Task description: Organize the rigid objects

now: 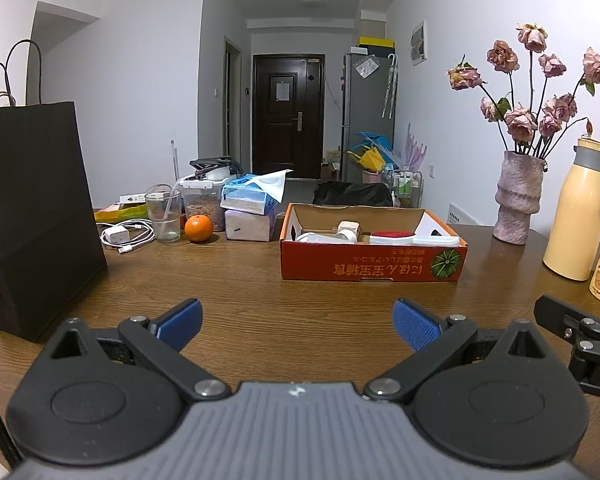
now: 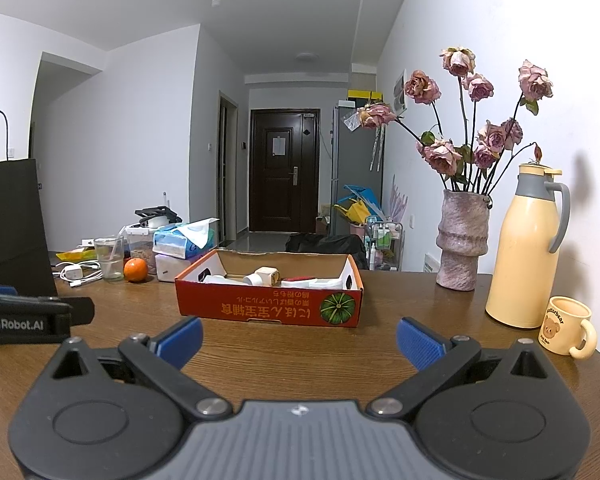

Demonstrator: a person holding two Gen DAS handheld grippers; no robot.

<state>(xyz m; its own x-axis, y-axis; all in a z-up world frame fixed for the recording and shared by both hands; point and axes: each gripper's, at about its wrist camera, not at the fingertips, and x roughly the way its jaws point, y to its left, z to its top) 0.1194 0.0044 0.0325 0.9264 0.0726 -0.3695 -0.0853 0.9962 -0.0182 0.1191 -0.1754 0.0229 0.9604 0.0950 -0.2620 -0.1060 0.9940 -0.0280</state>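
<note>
left gripper (image 1: pixel 298 322): jaws spread wide, empty
right gripper (image 2: pixel 299 340): jaws spread wide, empty
red box (image 2: pixel 268 307): 12 o'clock of the right jaws, nearer that hand; long axis crosswise

box (image 2: pixel 268 308) on table (image 2: pixel 380 344) (vase (image 2: pixel 462 240) to its right).

My left gripper (image 2: pixel 32 322), at nine o'clock in my right camera, reads "GenRobot.AI" in white. The red cardboard box (image 2: pixel 268 306) at twelve o'clock carries upside-down Japanese print beside a green pumpkin picture; I cannot read it. The cream mug (image 2: pixel 566 326) at three o'clock says "Butterbear" above a bear
</note>
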